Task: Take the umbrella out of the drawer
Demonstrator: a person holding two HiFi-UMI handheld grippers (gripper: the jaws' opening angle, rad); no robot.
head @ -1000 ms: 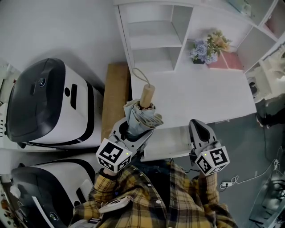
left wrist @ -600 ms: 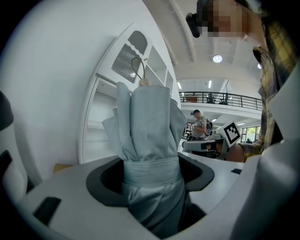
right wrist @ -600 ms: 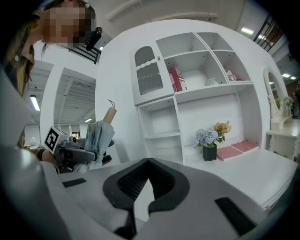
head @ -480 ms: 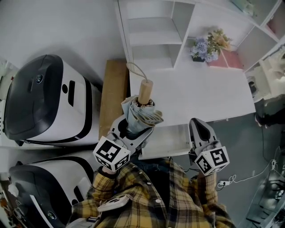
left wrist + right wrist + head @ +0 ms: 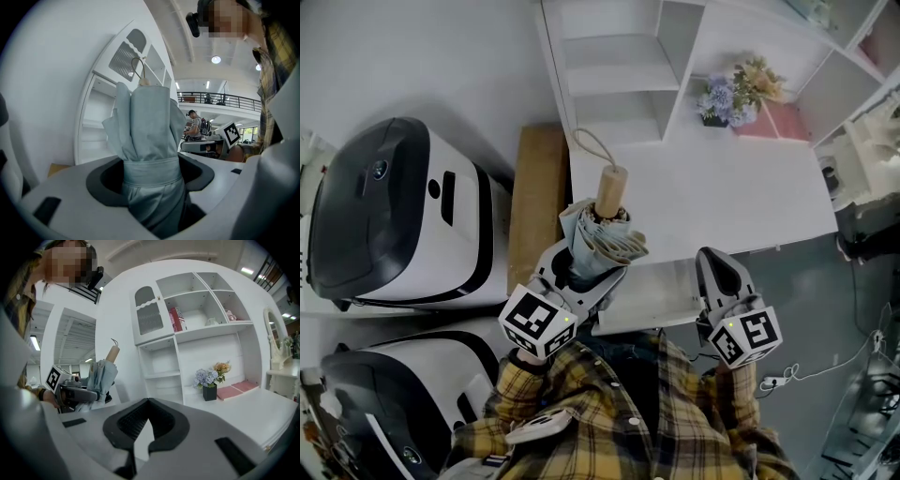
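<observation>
A folded grey-blue umbrella (image 5: pixel 602 242) with a wooden handle (image 5: pixel 612 190) and a cord loop stands almost upright over the desk's near left corner. My left gripper (image 5: pixel 581 270) is shut on its bundled fabric. In the left gripper view the umbrella (image 5: pixel 149 140) fills the gap between the jaws of the left gripper (image 5: pixel 152 180). The white drawer (image 5: pixel 661 298) is pulled out under the desk's front edge. My right gripper (image 5: pixel 718 270) hovers at the drawer's right end, shut and holding nothing. The right gripper view shows the right gripper (image 5: pixel 147 401) with tips together, and the umbrella (image 5: pixel 102 373) to its left.
A white desk (image 5: pixel 722 202) carries a shelf unit (image 5: pixel 619 80), a vase of flowers (image 5: pixel 728 98) and a pink tray (image 5: pixel 789 125). A wooden panel (image 5: pixel 536 202) stands at its left side. Two white-and-black machines (image 5: pixel 394 220) (image 5: pixel 403 394) fill the floor on the left.
</observation>
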